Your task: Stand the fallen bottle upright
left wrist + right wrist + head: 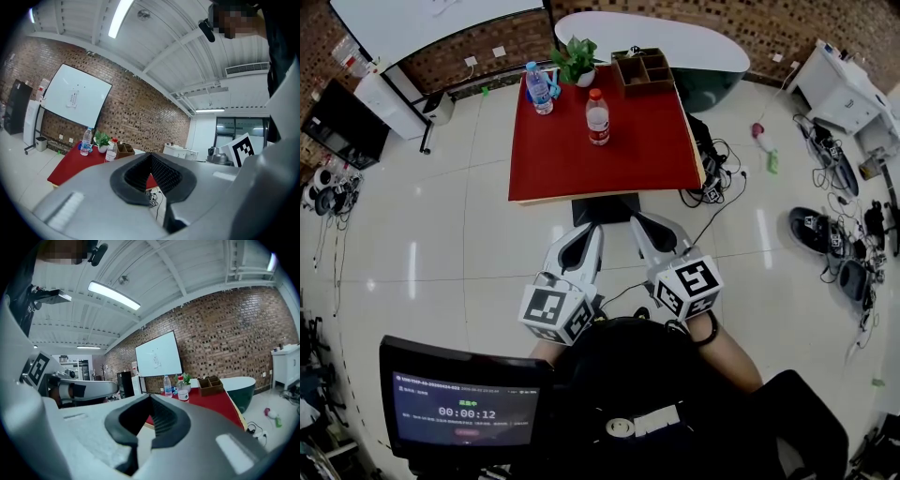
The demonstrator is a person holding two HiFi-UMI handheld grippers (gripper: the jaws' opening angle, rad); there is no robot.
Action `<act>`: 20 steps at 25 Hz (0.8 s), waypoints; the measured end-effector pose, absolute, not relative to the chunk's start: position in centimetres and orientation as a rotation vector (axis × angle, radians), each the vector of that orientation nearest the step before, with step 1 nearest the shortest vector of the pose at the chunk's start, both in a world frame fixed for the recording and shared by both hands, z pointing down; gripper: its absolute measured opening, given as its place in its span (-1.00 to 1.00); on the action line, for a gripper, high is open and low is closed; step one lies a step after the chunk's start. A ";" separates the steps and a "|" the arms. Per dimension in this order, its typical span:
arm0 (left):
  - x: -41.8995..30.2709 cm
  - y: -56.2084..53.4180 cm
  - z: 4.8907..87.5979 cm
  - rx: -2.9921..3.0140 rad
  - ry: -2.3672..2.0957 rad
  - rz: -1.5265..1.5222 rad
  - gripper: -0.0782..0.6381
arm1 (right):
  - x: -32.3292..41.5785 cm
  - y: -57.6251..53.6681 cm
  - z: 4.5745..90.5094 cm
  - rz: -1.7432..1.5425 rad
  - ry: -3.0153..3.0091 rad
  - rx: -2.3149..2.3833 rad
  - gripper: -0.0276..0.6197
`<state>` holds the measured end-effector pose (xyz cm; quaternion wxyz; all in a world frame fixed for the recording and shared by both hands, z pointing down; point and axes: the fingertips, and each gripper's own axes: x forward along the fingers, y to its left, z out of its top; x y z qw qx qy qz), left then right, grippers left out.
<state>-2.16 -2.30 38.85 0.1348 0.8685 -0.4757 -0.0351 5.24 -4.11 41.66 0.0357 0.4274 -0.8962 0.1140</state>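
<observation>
Currently on the red table [581, 169]: one red-capped bottle [597, 116], upright near the middle; one blue-labelled bottle [539, 87], upright at the far left corner; one potted plant [577, 61] just right of that bottle, and one wooden organiser [643, 70] further right along the far edge. Near side, short of the table and above the white floor [441, 234]: left gripper [592, 230] and right gripper [638, 223], side by side, pointing toward the table, well apart from both bottles. Each gripper has its jaws closed together with nothing between them.
</observation>
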 end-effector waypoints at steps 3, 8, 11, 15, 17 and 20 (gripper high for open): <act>-2.2 -2.3 39.0 2.520 -1.372 -0.106 -0.76 | 5.3 -4.2 41.7 0.354 -2.744 1.330 -0.91; -2.6 -2.1 39.0 2.509 -1.378 -0.107 -0.76 | 5.0 -4.1 41.3 0.398 -2.784 1.343 -0.91; -2.7 -2.1 39.2 2.509 -1.376 -0.102 -0.76 | 5.2 -4.3 40.8 0.409 -2.809 1.373 -0.90; -2.6 -2.2 39.2 2.513 -1.367 -0.107 -0.76 | 5.0 -4.4 40.8 0.377 -2.786 1.366 -0.90; -2.8 -2.2 39.1 2.518 -1.367 -0.113 -0.76 | 4.2 -4.2 41.2 0.345 -2.759 1.329 -0.90; -3.0 -2.2 39.1 2.525 -1.366 -0.112 -0.76 | 3.5 -3.8 41.2 0.326 -2.761 1.291 -0.91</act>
